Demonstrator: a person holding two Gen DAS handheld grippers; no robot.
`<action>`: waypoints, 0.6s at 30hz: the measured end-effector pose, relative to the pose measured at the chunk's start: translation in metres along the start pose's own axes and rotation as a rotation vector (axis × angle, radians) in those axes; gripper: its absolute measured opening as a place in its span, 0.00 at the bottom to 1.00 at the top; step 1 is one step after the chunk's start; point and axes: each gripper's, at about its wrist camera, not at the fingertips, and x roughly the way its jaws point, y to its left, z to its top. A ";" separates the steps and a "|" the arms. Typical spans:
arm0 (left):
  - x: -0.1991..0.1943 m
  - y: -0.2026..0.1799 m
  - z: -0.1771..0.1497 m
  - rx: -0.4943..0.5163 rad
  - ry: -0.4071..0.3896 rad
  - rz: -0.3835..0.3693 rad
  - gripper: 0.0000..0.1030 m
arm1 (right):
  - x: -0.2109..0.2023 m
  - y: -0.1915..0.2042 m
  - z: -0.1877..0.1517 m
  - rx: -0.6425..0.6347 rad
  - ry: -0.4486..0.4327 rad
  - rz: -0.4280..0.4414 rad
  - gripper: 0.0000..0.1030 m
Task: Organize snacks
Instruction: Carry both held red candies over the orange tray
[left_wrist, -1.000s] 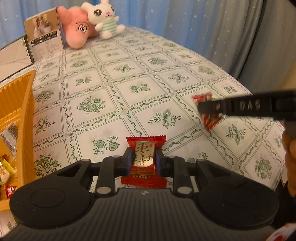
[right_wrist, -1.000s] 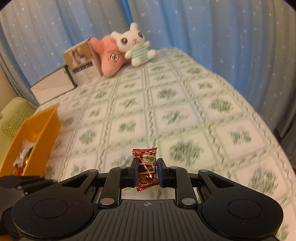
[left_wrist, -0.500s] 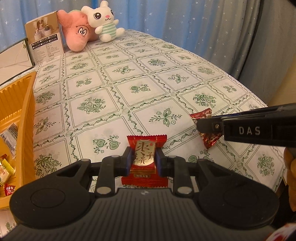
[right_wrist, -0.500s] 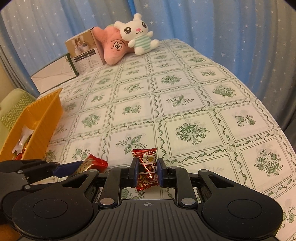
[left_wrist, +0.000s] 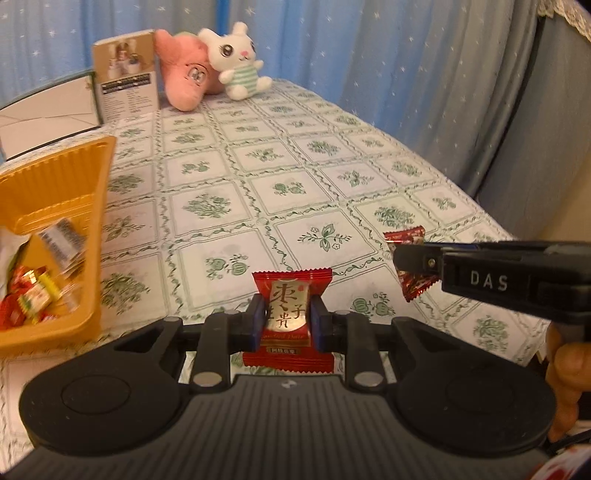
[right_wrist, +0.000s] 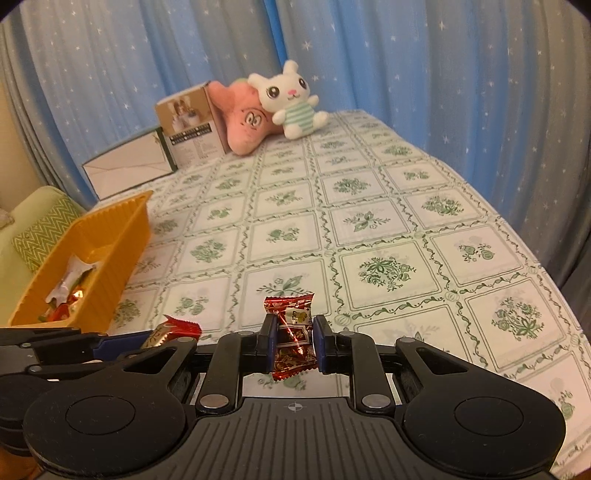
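Observation:
My left gripper (left_wrist: 287, 322) is shut on a red and gold snack packet (left_wrist: 290, 295), held above the table near its front. My right gripper (right_wrist: 293, 341) is shut on a shiny red foil candy (right_wrist: 291, 332). In the left wrist view the right gripper (left_wrist: 413, 260) comes in from the right with the foil candy (left_wrist: 417, 286). In the right wrist view the left gripper (right_wrist: 122, 341) lies at the lower left with its red packet (right_wrist: 173, 330). An orange tray (left_wrist: 94, 206) with several snacks stands to the left; it also shows in the right wrist view (right_wrist: 122, 243).
At the far end of the table stand a pink plush (right_wrist: 245, 123), a white bunny plush (right_wrist: 291, 99), a brown carton (right_wrist: 190, 127) and a white box (right_wrist: 129, 166). A green-patterned tablecloth (right_wrist: 369, 221) covers the table. Blue curtains hang behind. A green cushion (right_wrist: 37, 225) lies at left.
Both grippers have moved left toward the orange tray, each still holding its snack. The tray now shows more of its inside in both views.

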 end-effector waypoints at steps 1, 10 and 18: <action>-0.006 0.000 -0.001 -0.009 -0.007 0.003 0.22 | -0.004 0.002 -0.002 -0.002 -0.006 -0.002 0.20; -0.057 0.007 -0.017 -0.073 -0.067 0.041 0.22 | -0.039 0.025 -0.018 -0.009 -0.031 0.015 0.20; -0.097 0.020 -0.021 -0.110 -0.107 0.090 0.22 | -0.062 0.053 -0.017 -0.050 -0.048 0.054 0.20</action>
